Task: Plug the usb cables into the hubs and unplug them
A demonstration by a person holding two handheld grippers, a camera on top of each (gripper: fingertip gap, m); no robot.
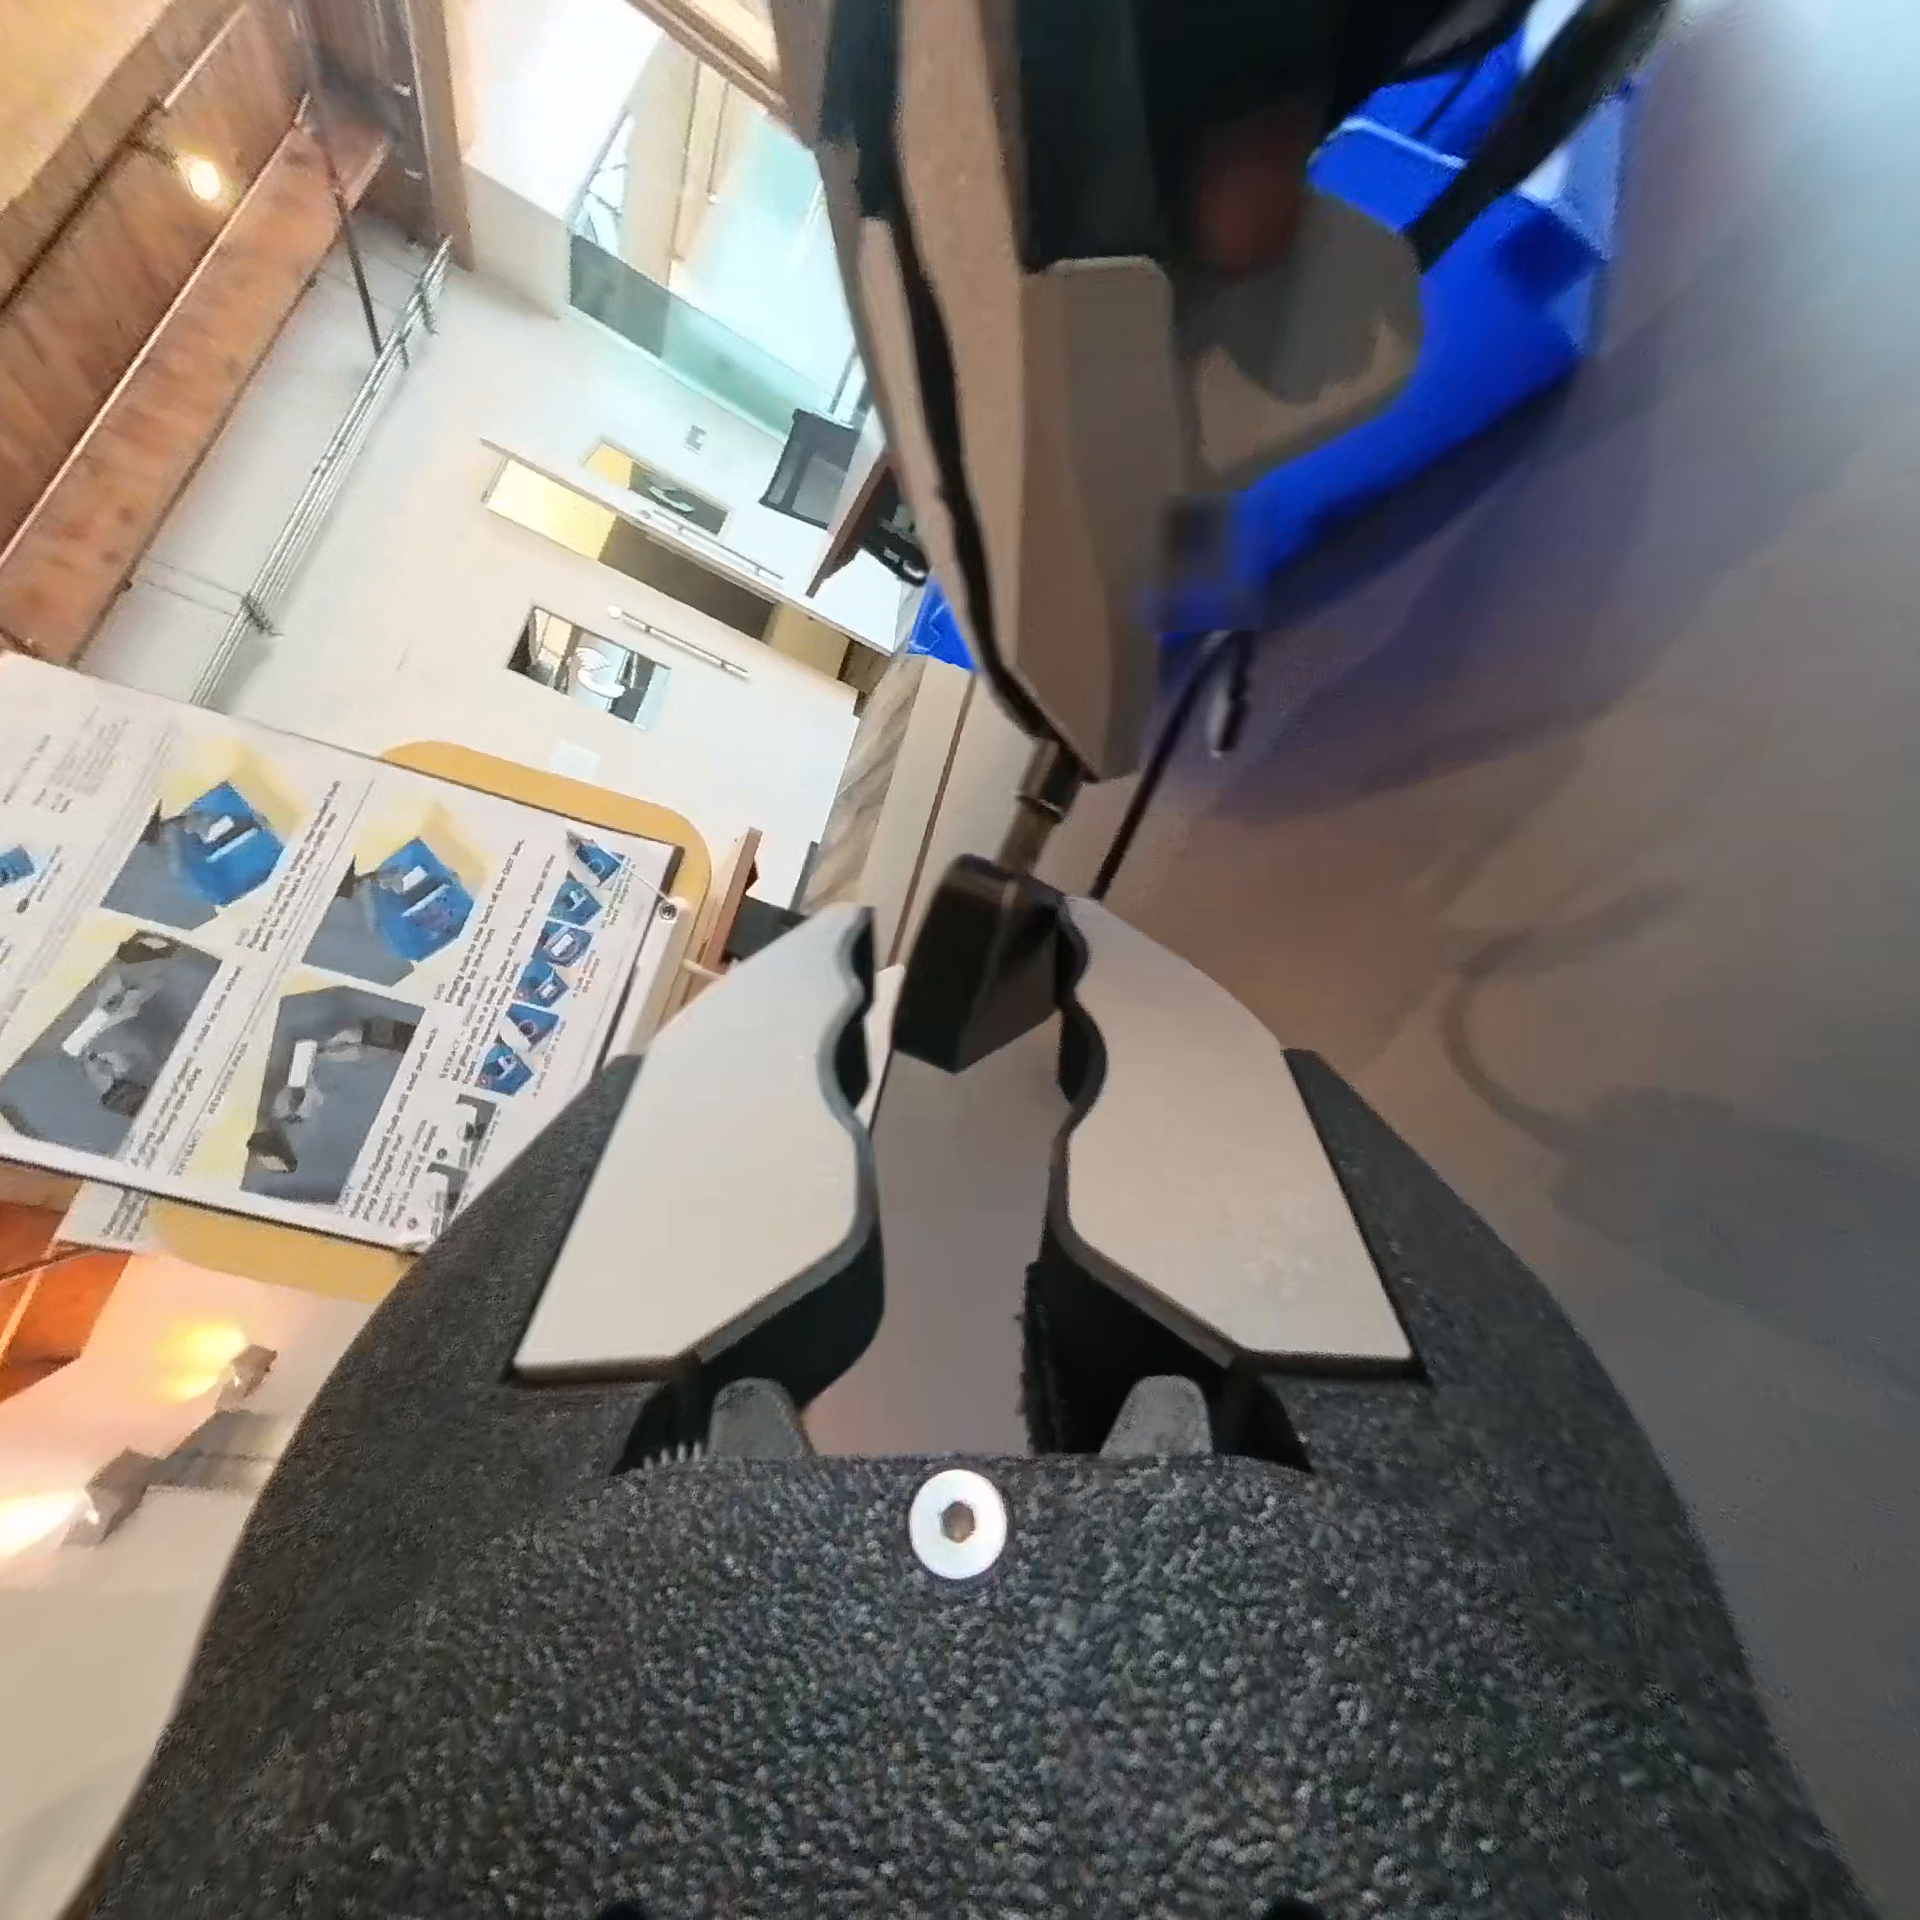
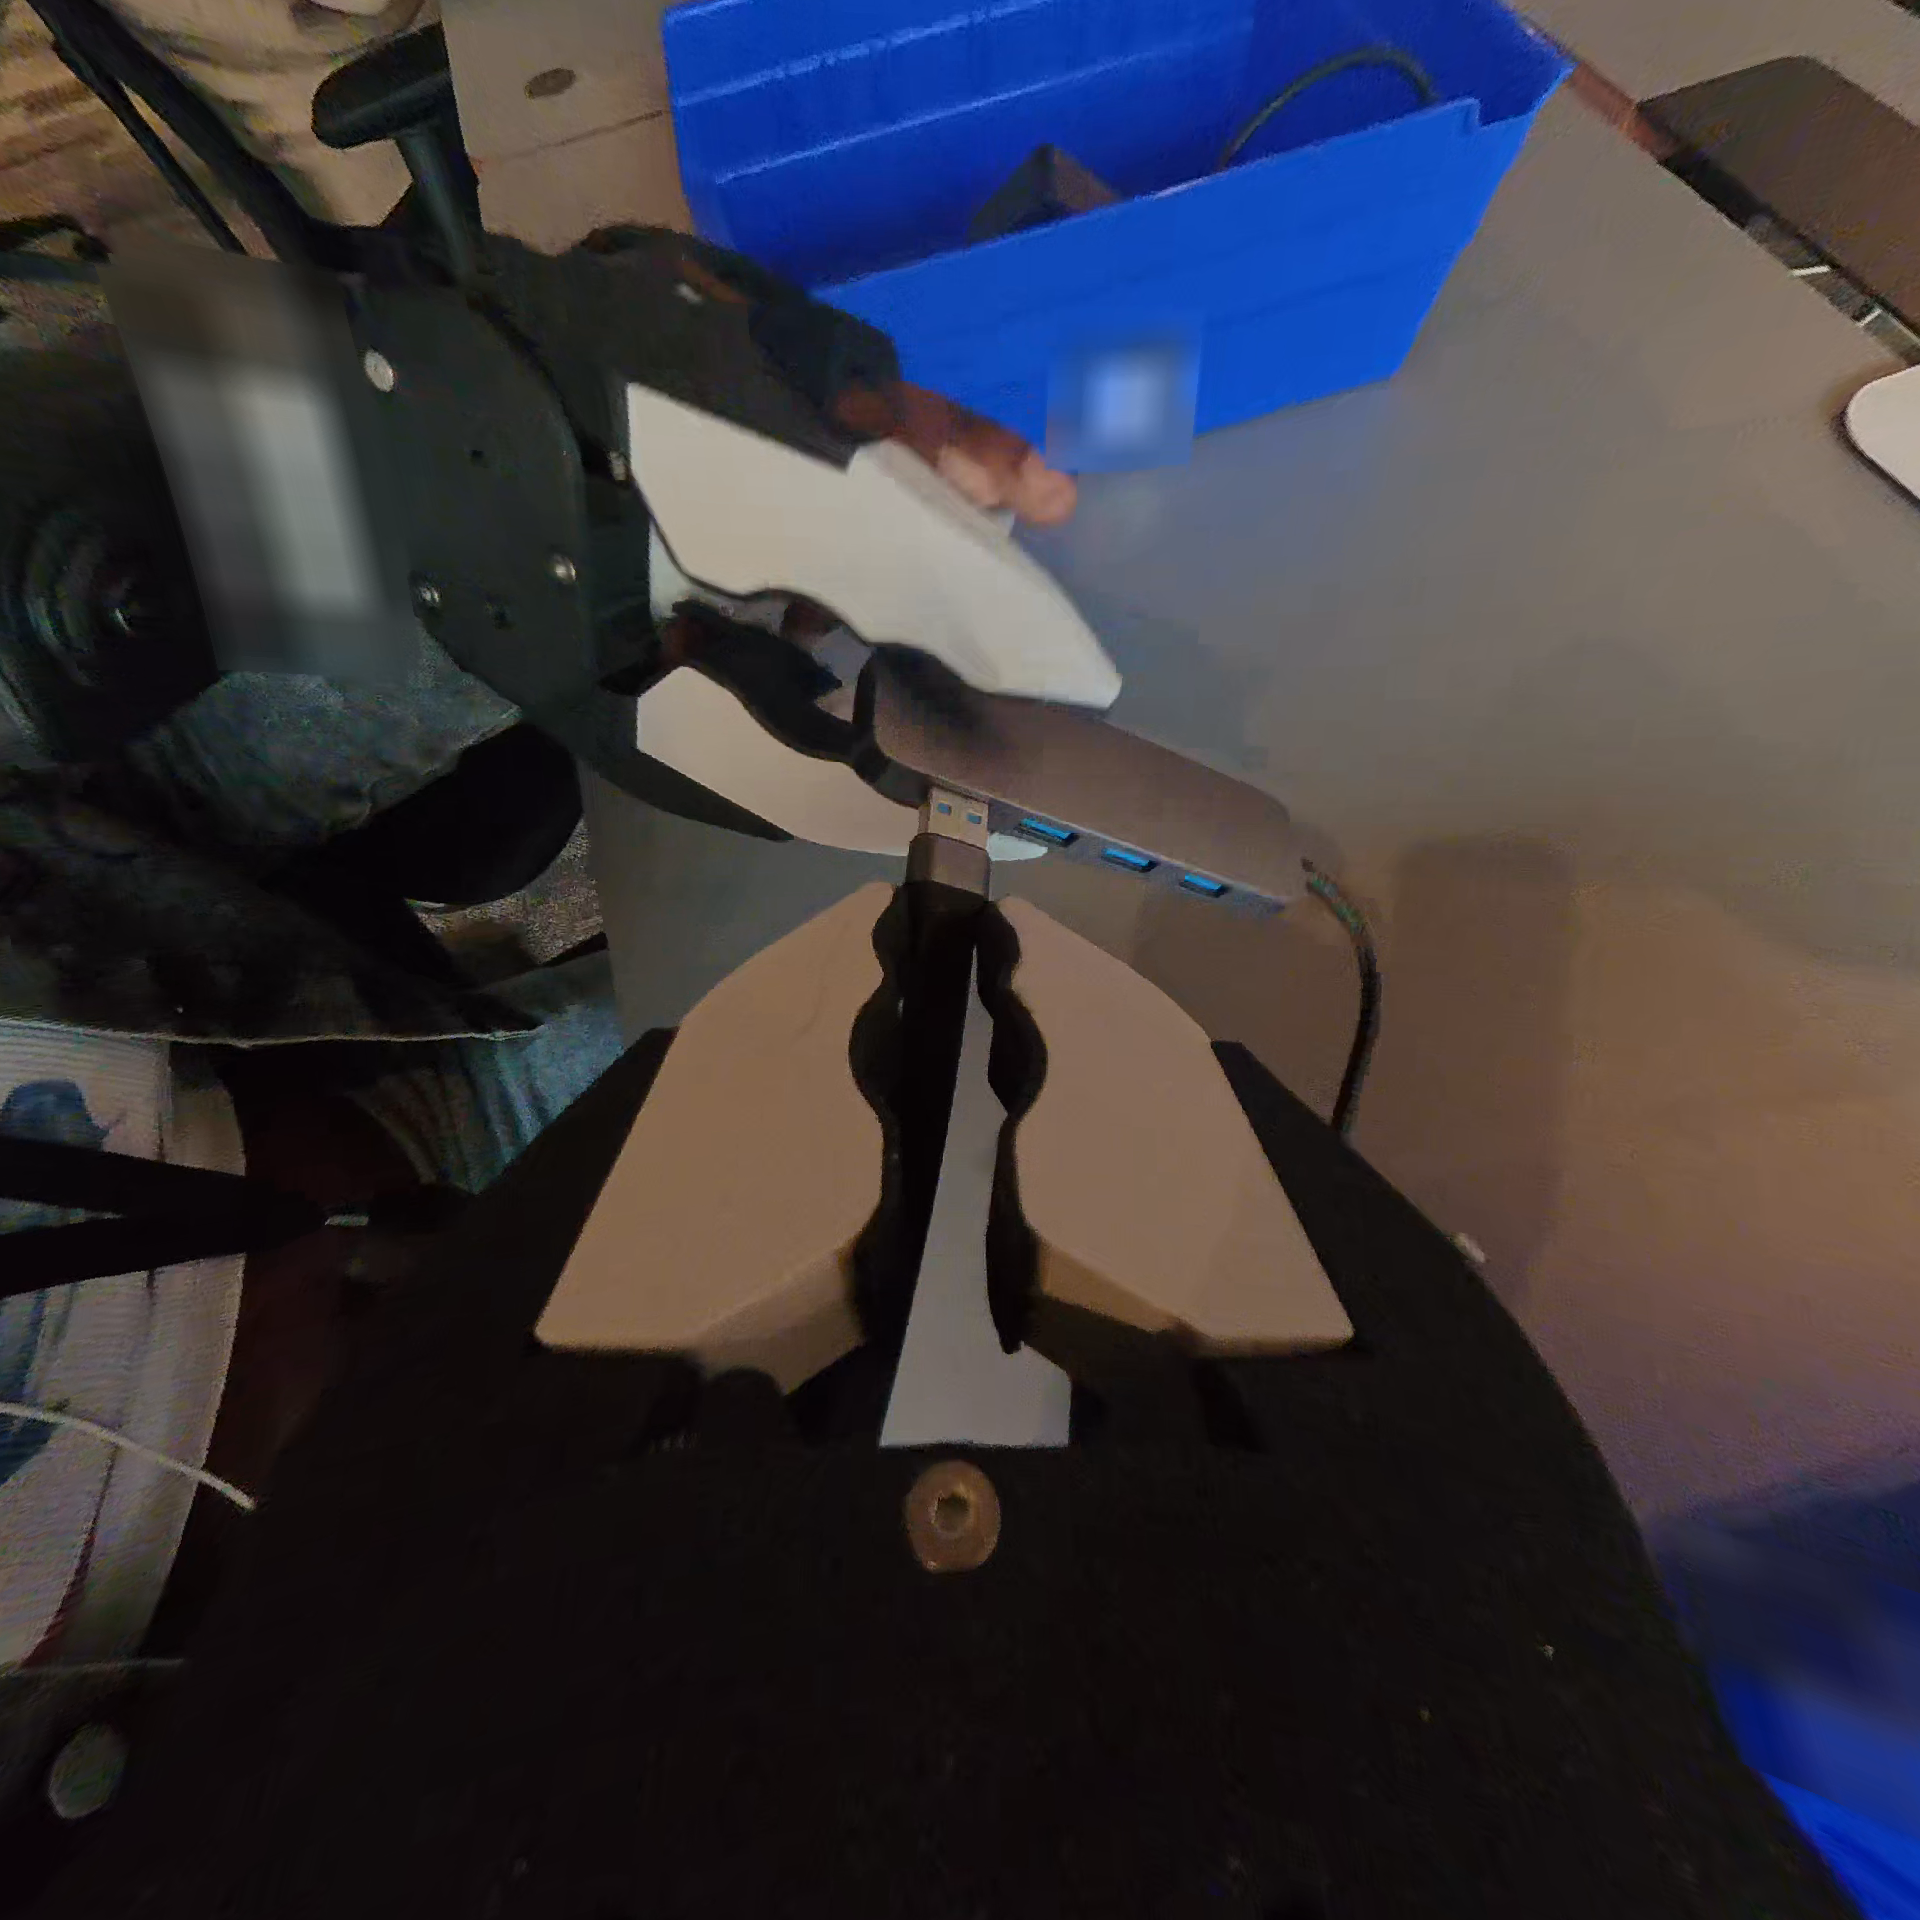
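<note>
A: Your right gripper (image 2: pixel 940 935) has its jaws closed narrow on the plug (image 2: pixel 948 847), whose metal tip sits right at the near long edge of the hub (image 2: pixel 1091 784), in the leftmost port or just outside it; I can't tell which.

B: And the left?

A: Your left gripper (image 2: pixel 883 727) clamps the hub's left end and holds it lifted off the tabletop (image 2: pixel 1558 623), in front of the blue bin (image 2: pixel 1039 187). From its own camera the jaws stand fairly narrow around that dark end.

B: How should you handle the plug?

A: Keep it square to the port and move it straight along its own length, without rocking. Brace the hub firmly with your left so it can't twist.

B: Which way do things point?

A: The plug points away from you, into the hub's edge. The hub's long axis runs left to right, dipping right, with three free blue ports (image 2: pixel 1122 857) facing you and its braided cable (image 2: pixel 1366 997) trailing off the right end.
</note>
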